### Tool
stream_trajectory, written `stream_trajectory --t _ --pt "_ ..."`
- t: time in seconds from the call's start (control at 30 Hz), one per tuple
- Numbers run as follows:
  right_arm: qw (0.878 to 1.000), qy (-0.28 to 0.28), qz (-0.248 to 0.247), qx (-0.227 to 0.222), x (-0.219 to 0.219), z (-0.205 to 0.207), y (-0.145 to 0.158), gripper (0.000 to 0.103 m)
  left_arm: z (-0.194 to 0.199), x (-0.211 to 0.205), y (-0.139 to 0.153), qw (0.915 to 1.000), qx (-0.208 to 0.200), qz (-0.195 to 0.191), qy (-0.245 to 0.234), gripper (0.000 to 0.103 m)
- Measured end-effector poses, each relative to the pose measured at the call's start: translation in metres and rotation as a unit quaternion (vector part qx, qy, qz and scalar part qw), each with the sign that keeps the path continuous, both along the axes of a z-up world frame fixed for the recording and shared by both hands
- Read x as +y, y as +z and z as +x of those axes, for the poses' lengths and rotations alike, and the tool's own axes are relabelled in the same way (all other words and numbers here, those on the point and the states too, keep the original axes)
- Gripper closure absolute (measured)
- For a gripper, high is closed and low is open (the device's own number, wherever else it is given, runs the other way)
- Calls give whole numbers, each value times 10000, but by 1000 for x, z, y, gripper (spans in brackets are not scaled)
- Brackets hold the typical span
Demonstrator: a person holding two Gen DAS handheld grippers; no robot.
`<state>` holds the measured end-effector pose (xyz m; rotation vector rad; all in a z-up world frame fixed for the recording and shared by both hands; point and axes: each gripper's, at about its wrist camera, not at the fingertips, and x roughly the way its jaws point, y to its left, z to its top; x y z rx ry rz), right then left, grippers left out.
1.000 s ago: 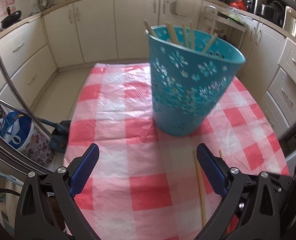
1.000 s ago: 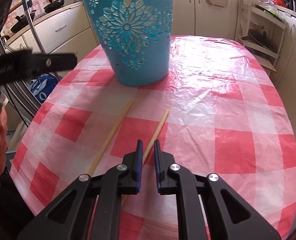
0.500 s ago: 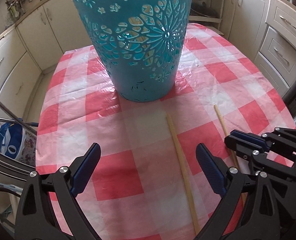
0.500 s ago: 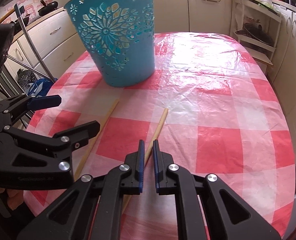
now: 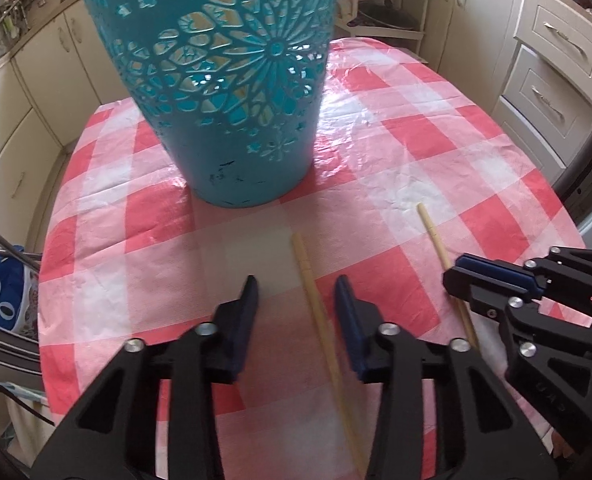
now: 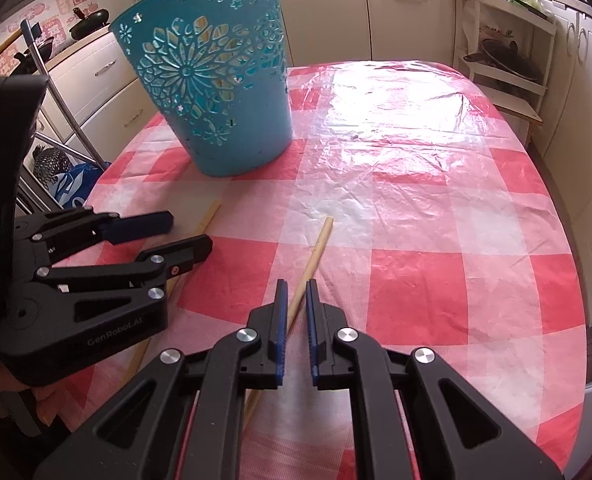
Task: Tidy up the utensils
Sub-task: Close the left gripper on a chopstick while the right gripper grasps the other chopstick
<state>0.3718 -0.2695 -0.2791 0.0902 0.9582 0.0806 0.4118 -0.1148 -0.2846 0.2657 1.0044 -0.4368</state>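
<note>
A teal cut-out basket (image 5: pixel 231 100) (image 6: pixel 215 92) stands on the red-checked tablecloth (image 5: pixel 396 140), with chopsticks showing through its holes. Two wooden chopsticks lie in front of it. My left gripper (image 5: pixel 296 292) (image 6: pixel 189 234) straddles the left chopstick (image 5: pixel 310 284) (image 6: pixel 211 216). Its jaws are closing, with a gap still on each side of the stick. My right gripper (image 6: pixel 296 286) (image 5: pixel 450 280) is shut on the right chopstick (image 6: pixel 320 244) (image 5: pixel 430 228), which fills the narrow slit between its pads. The stick's far end rests on the cloth.
Cream kitchen cabinets ring the oval table. A white shelf rack (image 6: pixel 504 60) holding a pan stands at the back right. A blue bag (image 5: pixel 3 292) sits on the floor past the left table edge. Bare cloth stretches to the right of the basket.
My left gripper has come down and closer to the basket, over the left chopstick. Its jaws have narrowed from wide apart. The right gripper has kept its place and its narrow gap.
</note>
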Motion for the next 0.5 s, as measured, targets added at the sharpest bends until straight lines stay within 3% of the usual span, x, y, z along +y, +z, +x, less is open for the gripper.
stream_trajectory --t 0.13,0.5 --pt "10000 -35 13 -9 -1 3 0 93 -5 -7 0 9997 8 -56 -217 97" --pt "9994 274 -211 -25 16 7 0 93 0 6 2 9999 111 -62 -23 98"
